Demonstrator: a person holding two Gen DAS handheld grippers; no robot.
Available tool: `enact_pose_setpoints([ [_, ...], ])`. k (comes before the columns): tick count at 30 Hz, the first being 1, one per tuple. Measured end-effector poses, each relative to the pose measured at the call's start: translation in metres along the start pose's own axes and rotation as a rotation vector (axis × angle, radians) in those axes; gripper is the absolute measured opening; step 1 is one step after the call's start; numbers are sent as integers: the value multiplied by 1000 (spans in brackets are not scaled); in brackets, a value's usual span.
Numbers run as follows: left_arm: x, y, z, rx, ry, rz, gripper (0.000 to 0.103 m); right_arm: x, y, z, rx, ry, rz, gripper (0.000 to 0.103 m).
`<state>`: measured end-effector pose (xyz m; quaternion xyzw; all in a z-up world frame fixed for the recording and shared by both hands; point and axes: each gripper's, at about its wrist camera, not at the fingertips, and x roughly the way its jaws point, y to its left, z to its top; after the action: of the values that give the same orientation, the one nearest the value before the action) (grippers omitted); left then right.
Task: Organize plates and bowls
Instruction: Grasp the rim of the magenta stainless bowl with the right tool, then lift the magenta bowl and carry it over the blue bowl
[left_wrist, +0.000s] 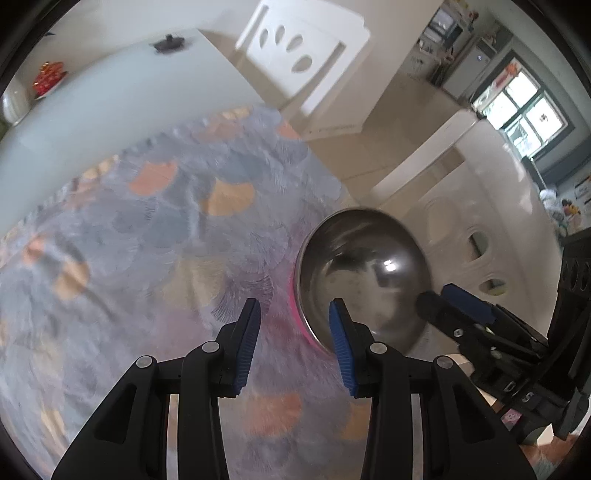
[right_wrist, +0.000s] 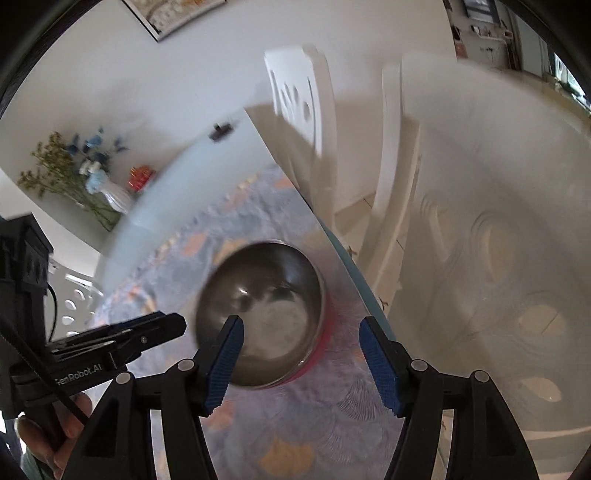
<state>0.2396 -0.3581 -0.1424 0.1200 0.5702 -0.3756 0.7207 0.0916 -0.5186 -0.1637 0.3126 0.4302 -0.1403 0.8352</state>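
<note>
Left gripper (left_wrist: 293, 314): jaws apart, nothing between them, hanging over the patterned grey-and-orange tablecloth (left_wrist: 147, 229) just left of the bowl. Right gripper (right_wrist: 301, 332): jaws also apart and holding nothing. Its left blue pad sits in front of the bowl's near rim, but I can't tell whether it touches.

Shiny round stainless-steel bowl with a pink outer band (right_wrist: 260, 314) sits upright on the cloth, close to the table's right edge (right_wrist: 343, 251). A white plastic chair with oval cut-outs (right_wrist: 498, 258) stands just past that edge.

Risks, as I judge them:
- The bowl is near the edge, so a sideways nudge from either pad could send it off towards the chair or floor.
- Polished steel wall plus thin rim means a one-wall pinch may slip or tip the bowl.
- Both grippers are close together at the bowl and could clash.
- Both views are motion-blurred, so alignment is uncertain.

Writing: "GenRobot.AI" on the left gripper body, seen from the right wrist view. Other markings are unreadable.
</note>
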Motion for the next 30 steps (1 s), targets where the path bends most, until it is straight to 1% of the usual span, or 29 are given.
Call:
enact_pose_setpoints([
  [3, 14, -1, 1, 9, 24, -5, 36, 18, -5, -2, 11, 30, -5, 61],
  [7, 28, -3, 3, 17, 50, -14, 35, 33, -11, -2, 21, 48, -16, 60],
  [8, 31, -3, 2, 21, 56, -16, 33, 36, -12, -2, 24, 52, -18, 59],
  [9, 33, -4, 2, 26, 62, -19, 30, 39, -13, -2, 26, 60, -17, 54],
  [10, 35, -5, 1, 30, 69, -23, 30, 43, -13, -3, 27, 67, -15, 52],
  [12, 40, -5, 0, 29, 82, -43, 23, 49, -13, -4, 25, 76, -16, 43],
  [13, 42, -5, 0, 31, 85, -50, 22, 50, -13, -5, 19, 74, -20, 37],
  [14, 43, -6, 0, 35, 81, -46, 21, 51, -11, -5, 13, 72, -21, 35],
  [16, 42, -8, 0, 49, 70, -41, 19, 52, -7, -6, 0, 71, -20, 25],
  [19, 36, -9, -2, 62, 51, -37, 19, 52, 0, -9, -29, 65, -50, 25],
  [22, 25, -9, -3, 57, 36, -56, 19, 45, 3, -11, -25, 63, -38, 25],
  [28, -15, -13, -16, 61, -27, -42, 19, 16, 21, -14, -22, 44, -27, 25],
  [30, -32, -14, -23, 48, -51, -46, 19, 2, 29, -15, -24, 35, -18, 25],
])
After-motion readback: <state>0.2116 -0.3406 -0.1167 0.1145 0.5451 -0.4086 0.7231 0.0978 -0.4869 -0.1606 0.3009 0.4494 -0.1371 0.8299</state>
